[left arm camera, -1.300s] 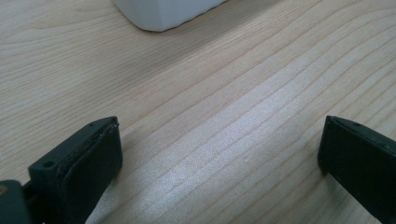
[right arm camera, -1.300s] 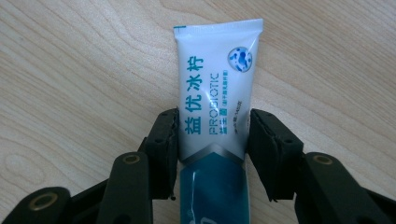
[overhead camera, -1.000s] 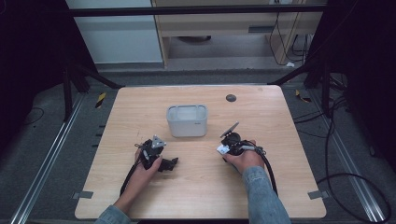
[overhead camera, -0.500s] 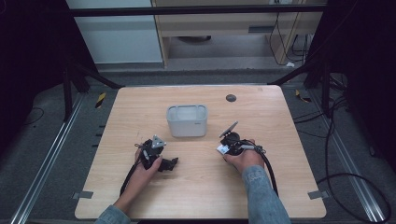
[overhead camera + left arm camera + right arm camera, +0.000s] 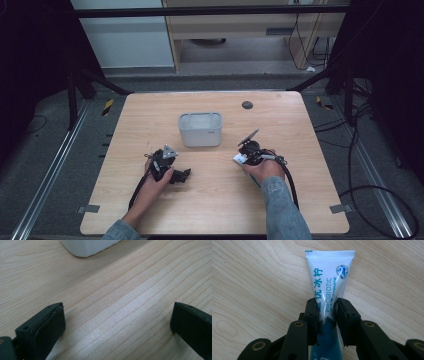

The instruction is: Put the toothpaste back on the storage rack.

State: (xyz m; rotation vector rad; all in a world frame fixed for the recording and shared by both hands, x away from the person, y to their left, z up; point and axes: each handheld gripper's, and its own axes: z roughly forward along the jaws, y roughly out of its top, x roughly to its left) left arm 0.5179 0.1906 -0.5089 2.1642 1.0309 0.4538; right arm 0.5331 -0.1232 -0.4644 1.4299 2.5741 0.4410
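White tube (image 5: 329, 282) lay lengthwise between the right gripper (image 5: 326, 312) jaws, which had just been closing and now pinched it, crimped end pointing ahead.

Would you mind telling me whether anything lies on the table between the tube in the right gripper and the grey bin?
Nothing visible does. The right gripper, whose jaws have just been closing, pinches the tube, and only bare table lies between it and the grey bin. The left gripper sits off to the side, open.
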